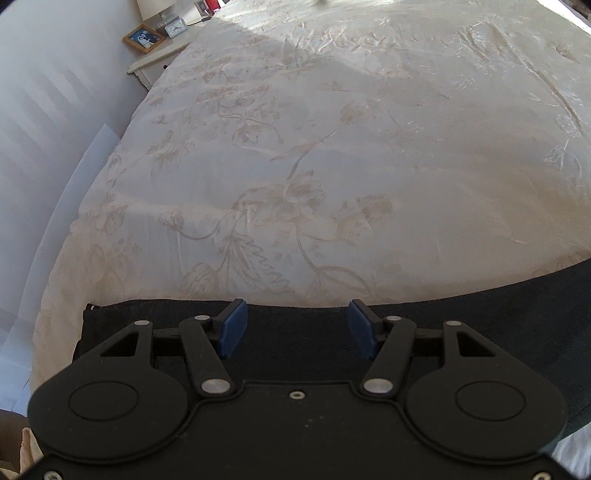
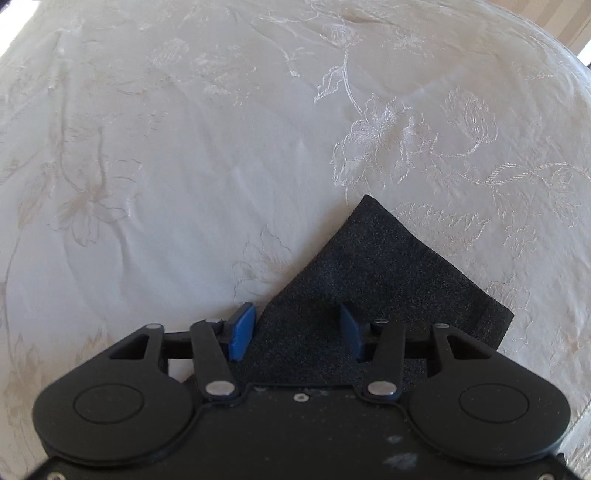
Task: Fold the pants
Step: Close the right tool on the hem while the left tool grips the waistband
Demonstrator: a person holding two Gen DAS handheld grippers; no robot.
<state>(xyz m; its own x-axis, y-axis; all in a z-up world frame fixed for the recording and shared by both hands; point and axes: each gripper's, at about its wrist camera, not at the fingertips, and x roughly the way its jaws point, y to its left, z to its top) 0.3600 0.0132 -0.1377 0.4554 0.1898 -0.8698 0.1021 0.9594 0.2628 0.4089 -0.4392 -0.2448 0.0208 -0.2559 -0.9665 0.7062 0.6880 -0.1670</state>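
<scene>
Dark pants (image 1: 480,332) lie flat across the near edge of a cream floral bedspread (image 1: 332,147). In the left wrist view my left gripper (image 1: 297,325) hovers over the pants' far edge near their left corner. Its blue pads (image 1: 232,328) stand wide apart with only flat cloth beneath. In the right wrist view a squared end of the pants (image 2: 388,266) points away across the bedspread (image 2: 184,147). My right gripper (image 2: 297,328) sits low over that end, with its left pad at the cloth's edge and its right pad over the cloth. Neither pad visibly pinches the fabric.
A white nightstand (image 1: 159,59) stands beyond the bed's left side, with a framed picture (image 1: 143,38), a small clock (image 1: 175,27) and a lamp base (image 1: 153,9) on it. A pale wall (image 1: 44,129) runs along the left. The bedspread stretches far ahead in both views.
</scene>
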